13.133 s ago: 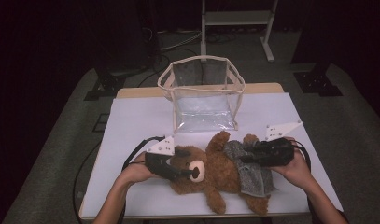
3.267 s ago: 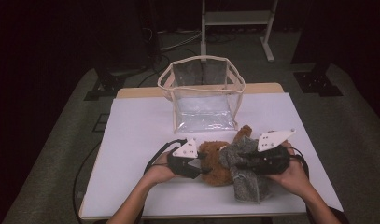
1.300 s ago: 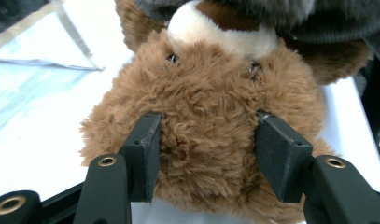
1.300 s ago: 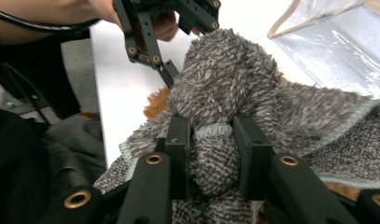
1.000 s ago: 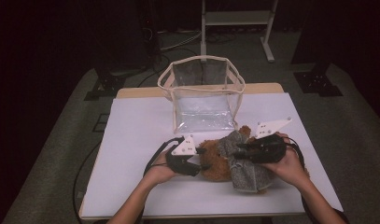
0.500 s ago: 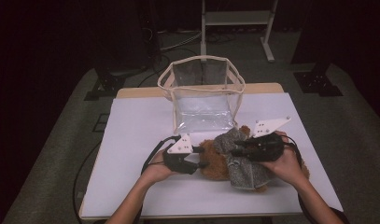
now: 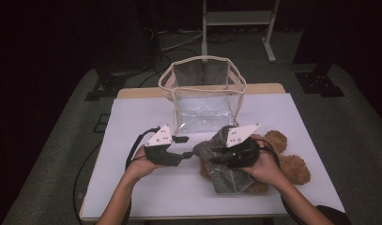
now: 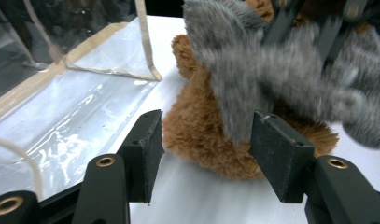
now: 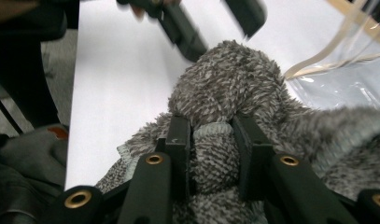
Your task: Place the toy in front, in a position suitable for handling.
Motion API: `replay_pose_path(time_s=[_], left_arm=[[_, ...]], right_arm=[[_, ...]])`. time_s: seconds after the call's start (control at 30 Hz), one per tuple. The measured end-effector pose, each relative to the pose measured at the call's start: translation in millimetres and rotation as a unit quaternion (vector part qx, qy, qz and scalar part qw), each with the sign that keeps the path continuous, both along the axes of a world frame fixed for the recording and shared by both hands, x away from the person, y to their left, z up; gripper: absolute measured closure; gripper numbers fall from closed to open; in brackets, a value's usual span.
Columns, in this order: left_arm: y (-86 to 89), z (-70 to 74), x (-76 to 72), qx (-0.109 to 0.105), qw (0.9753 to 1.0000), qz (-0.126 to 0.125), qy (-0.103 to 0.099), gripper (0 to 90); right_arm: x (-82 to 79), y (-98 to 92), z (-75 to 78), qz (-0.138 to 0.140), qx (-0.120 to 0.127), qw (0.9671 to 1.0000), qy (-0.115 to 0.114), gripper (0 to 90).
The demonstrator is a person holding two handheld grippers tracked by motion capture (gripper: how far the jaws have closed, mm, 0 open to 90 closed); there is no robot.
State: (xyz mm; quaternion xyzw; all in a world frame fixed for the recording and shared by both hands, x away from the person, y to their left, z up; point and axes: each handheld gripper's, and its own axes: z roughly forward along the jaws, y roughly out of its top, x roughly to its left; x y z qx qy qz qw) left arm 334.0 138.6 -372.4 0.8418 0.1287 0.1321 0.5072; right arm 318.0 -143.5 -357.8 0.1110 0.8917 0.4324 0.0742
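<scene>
While flat, teddy bear (image 7: 292,164) lengthwise left-right

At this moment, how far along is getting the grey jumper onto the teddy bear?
Partly done: the grey jumper covers the teddy bear. In hand: the right claw pinches a jumper fold; the left claw is open at the bear. Left: finishing the dressing; the clear bag looks empty.

Both forearms reached in from the near edge, each hand gripping a two-jaw tool. The left gripper (image 7: 191,146) was held level with jaws spread wide, pointing toward the right one. The right gripper (image 7: 214,154) faced left, its jaws pinched close together, hand wrapped behind it.
</scene>
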Motion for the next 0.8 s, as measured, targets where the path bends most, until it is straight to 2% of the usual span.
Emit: replay_pose_path(time_s=[0.1,0.27,0.4,0.57,0.67,0.8], left_arm=[[4.3,0.9,-0.5,-0.001,1.0000,0.004,-0.001,42.4],[10.2,2.8,0.9,-0.004,0.9999,0.010,-0.001,42.1],[11.8,6.0,1.4,-0.008,0.9999,0.014,-0.005,41.0],[15.3,9.1,1.9,-0.009,0.9998,0.015,-0.008,40.5],[16.7,8.9,1.5,-0.010,0.9998,0.015,-0.007,39.7],[16.3,8.6,0.5,-0.008,0.9999,0.012,-0.007,39.1]], right_arm=[[-0.3,-1.7,-2.2,0.000,0.003,1.0000,-0.002,69.3],[-7.6,-24.0,7.2,-0.003,0.017,0.9998,-0.012,69.4],[-11.3,-29.7,7.7,-0.001,0.016,0.9998,-0.011,69.4],[-10.9,-8.7,-1.5,0.019,0.001,0.9997,-0.012,69.3],[-12.8,17.7,-13.5,0.048,-0.020,0.9986,-0.004,69.2],[-15.7,24.8,-18.3,0.059,-0.028,0.9979,-0.003,69.0]])
